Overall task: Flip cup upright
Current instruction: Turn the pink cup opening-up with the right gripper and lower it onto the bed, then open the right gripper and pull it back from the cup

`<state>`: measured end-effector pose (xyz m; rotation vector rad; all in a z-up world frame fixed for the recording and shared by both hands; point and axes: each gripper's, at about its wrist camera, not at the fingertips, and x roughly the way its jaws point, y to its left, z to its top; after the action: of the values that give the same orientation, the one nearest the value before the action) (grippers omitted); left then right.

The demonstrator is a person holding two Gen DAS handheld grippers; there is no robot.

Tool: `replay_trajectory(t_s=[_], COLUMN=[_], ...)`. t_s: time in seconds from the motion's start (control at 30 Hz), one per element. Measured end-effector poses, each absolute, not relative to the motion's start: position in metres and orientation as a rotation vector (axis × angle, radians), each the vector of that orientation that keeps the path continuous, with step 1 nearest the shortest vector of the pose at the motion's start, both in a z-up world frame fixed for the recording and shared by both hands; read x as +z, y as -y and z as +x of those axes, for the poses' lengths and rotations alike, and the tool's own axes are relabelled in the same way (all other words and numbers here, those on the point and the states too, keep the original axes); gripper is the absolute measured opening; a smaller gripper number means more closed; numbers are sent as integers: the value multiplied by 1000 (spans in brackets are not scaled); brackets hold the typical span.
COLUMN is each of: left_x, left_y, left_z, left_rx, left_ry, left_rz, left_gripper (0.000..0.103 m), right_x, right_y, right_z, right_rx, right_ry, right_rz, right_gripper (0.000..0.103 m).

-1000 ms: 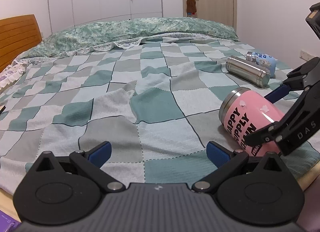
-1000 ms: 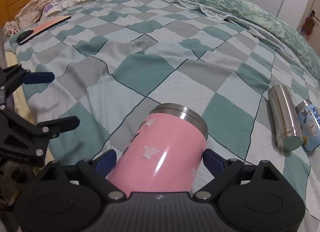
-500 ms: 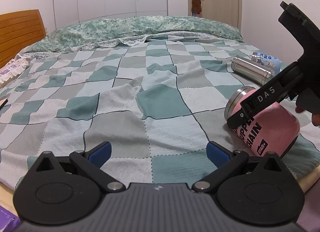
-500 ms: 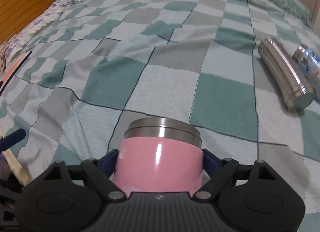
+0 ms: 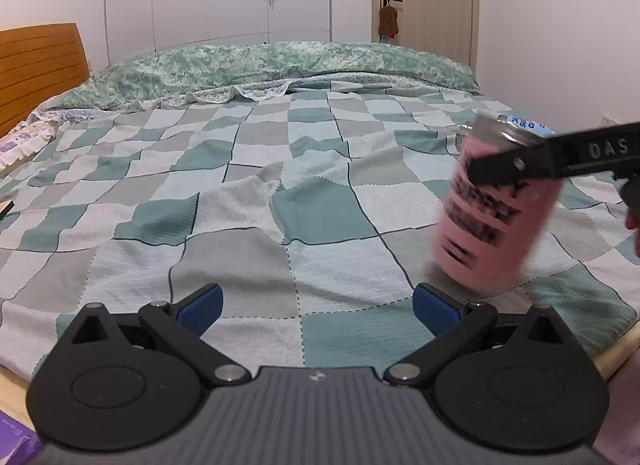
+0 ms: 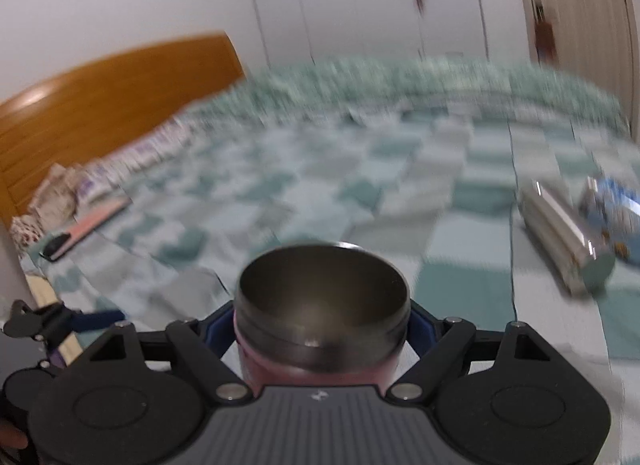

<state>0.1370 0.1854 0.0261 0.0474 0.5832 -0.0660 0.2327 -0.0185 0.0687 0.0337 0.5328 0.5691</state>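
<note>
A pink cup [image 5: 490, 217] with black lettering and a steel rim is held nearly upright, tilted a little, just above the checked bedspread [image 5: 280, 193] at the right. My right gripper [image 6: 322, 325] is shut on the cup [image 6: 322, 297]; its steel mouth faces the right wrist camera. One black arm of that gripper [image 5: 560, 157] crosses the cup in the left wrist view. My left gripper [image 5: 316, 305] is open and empty, low over the bed's near edge, left of the cup.
A steel flask [image 6: 568, 241] and a blue printed cup [image 6: 616, 217] lie on their sides at the bed's right. A phone [image 6: 84, 231] lies at the far left near the wooden headboard [image 6: 100, 105]. Pillows and wardrobes are at the back.
My right gripper has lifted and swung the pink cup from lying on its side to nearly upright. The right wrist view now looks along the bed. The left gripper has hardly moved.
</note>
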Motion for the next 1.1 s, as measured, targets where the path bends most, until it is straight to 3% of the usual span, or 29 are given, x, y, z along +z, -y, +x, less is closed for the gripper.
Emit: replay_trajectory(t_s=[0.2, 0.53, 0.63, 0.73, 1.1], left_x=[31, 27, 27, 29, 52], left_y=[-190, -194, -195, -194, -145], left_z=[133, 133, 134, 130, 102], left_rx=[-45, -25, -16, -12, -79], left_ry=[-572, -578, -581, -570, -476], left_rz=[40, 36, 40, 34, 37], left_gripper=[103, 103, 103, 103, 103], right_x=[76, 35, 38, 49, 88], right_y=[-22, -64, -57, -36, 71], right_z=[243, 247, 247, 236, 154], right_rx=[568, 554, 563, 575, 568], right_ry=[-381, -368, -393, -344, -122], right_rz=[-48, -198, -177, -89, -70], right_gripper=[84, 84, 85, 103, 103])
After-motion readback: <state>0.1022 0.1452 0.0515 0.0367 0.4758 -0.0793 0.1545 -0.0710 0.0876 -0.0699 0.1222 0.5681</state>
